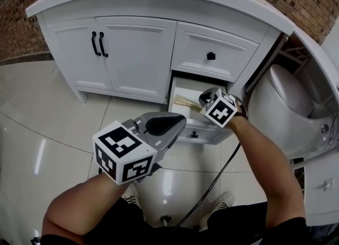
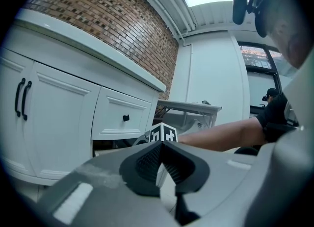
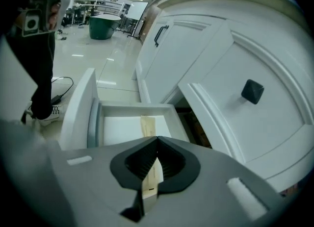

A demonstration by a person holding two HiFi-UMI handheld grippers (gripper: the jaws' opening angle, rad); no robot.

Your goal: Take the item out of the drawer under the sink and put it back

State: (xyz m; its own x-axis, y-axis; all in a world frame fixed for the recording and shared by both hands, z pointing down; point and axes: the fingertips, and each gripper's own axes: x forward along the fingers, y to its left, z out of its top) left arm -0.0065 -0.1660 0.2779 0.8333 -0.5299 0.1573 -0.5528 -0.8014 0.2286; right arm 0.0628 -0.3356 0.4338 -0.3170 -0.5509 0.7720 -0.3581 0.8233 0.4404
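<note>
The lower drawer [image 1: 180,86] under the sink stands pulled out, white inside. A pale, flat paper-wrapped strip [image 1: 185,101] lies lengthwise in it. In the right gripper view the strip [image 3: 147,123] runs from the drawer floor [image 3: 117,128] up between the jaws of my right gripper [image 3: 157,138], which are shut on its near end. In the head view my right gripper [image 1: 205,99] is over the drawer's right side, its tips hidden by its marker cube [image 1: 220,108]. My left gripper [image 1: 168,124] hovers in front of the drawer, shut and empty; its pads meet at the tip [image 2: 162,143].
A closed upper drawer [image 1: 212,53] with a black knob sits above the open one. Two cabinet doors [image 1: 122,53] with black handles are to the left. A white toilet [image 1: 286,98] stands close on the right. A black cable [image 1: 212,185] trails over the glossy tiled floor [image 1: 47,133].
</note>
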